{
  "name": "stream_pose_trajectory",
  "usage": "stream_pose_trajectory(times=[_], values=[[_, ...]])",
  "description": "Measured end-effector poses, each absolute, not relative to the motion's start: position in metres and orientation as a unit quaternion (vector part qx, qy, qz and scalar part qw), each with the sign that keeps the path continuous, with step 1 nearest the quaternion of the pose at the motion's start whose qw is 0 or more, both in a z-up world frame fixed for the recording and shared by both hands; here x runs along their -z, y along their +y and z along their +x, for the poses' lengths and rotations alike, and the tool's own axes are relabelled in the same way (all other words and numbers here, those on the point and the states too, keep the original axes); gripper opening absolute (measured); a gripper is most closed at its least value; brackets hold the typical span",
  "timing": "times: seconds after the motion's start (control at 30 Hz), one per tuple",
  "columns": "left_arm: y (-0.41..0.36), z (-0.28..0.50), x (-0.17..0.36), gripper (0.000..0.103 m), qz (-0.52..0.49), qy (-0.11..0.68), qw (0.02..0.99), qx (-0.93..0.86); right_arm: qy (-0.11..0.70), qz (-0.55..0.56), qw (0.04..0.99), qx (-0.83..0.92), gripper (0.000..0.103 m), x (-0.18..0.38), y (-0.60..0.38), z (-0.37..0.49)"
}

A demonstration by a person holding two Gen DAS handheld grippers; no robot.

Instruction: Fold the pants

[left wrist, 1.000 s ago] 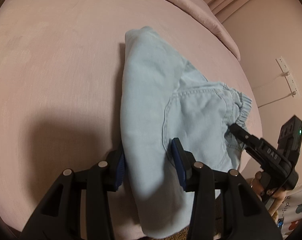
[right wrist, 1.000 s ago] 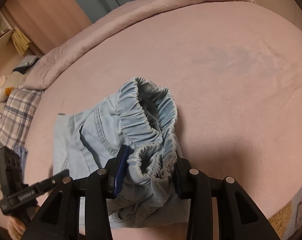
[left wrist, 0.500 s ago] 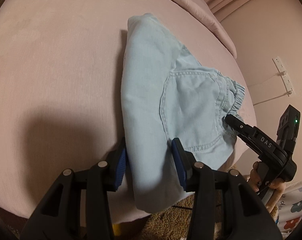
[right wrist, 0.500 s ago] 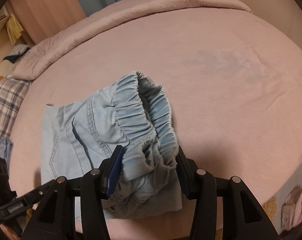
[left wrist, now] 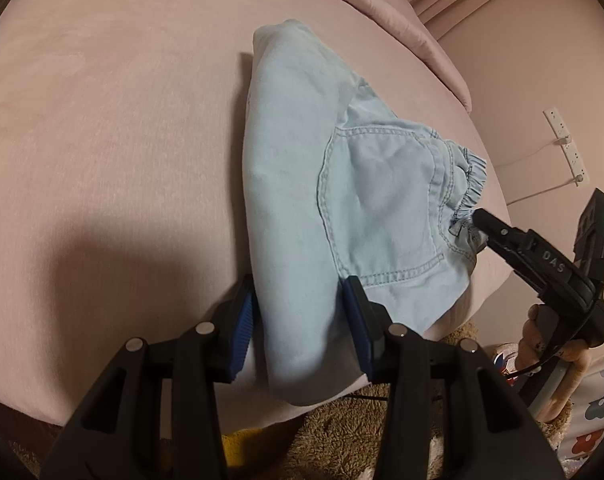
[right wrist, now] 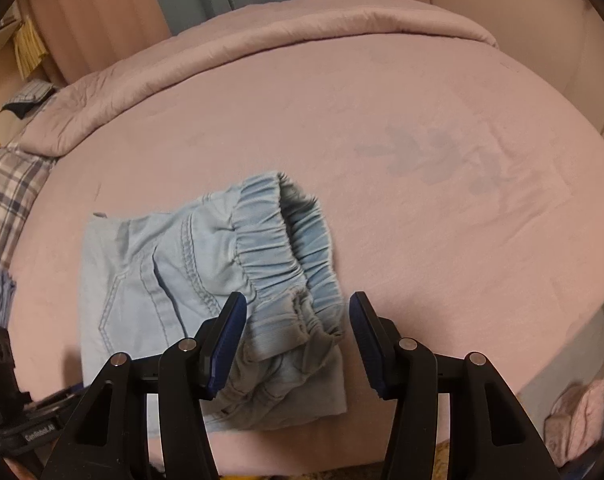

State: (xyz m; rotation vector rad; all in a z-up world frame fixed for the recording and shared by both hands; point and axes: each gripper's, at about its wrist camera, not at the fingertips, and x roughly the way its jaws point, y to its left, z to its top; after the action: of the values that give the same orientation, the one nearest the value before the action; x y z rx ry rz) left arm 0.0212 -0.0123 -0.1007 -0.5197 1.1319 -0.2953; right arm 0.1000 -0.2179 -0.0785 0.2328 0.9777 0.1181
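On the wide pink velvety bed cover (right wrist: 421, 128) the folded light-blue denim pants (left wrist: 302, 184) lay near its front edge, and I judged the bundle should settle flat before either tool withdrew. My left gripper (left wrist: 302, 328) clamped the folded edge. My right gripper (right wrist: 298, 332) had just been opening, its blue pads now clear of the elastic waistband (right wrist: 278, 240) they squeezed earlier.

Right claw (right wrist: 298, 340) open over folded pants (right wrist: 206, 292) on a pink bed (right wrist: 421, 184)

The claw's jaws have just been opening; its blue pads (right wrist: 228, 340) flank the pants' gathered waistband (right wrist: 286, 256) without pressing it. The pants lie flat, the waistband on their right. Left of the pants a plaid cloth (right wrist: 6, 196) hangs at the bed's edge; beyond them lies a rolled pink blanket (right wrist: 262, 44).
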Motion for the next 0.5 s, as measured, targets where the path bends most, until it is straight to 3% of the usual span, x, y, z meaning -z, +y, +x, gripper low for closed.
stream_pose_trajectory(times=[0.27, 0.33, 0.5], values=[[-0.019, 0.029, 0.100, 0.045, -0.234, 0.531, 0.803, 0.135, 0.459, 0.119, 0.877, -0.072, 0.053, 0.079, -0.219, 0.100], [-0.020, 0.030, 0.100, 0.045, -0.233, 0.531, 0.803, 0.136, 0.463, 0.113, 0.876, -0.072, 0.049, 0.085, -0.215, 0.101], [-0.023, 0.030, 0.099, 0.045, -0.229, 0.533, 0.804, 0.135, 0.448, 0.106, 0.885, -0.063, 0.019, 0.083, -0.217, 0.097]])
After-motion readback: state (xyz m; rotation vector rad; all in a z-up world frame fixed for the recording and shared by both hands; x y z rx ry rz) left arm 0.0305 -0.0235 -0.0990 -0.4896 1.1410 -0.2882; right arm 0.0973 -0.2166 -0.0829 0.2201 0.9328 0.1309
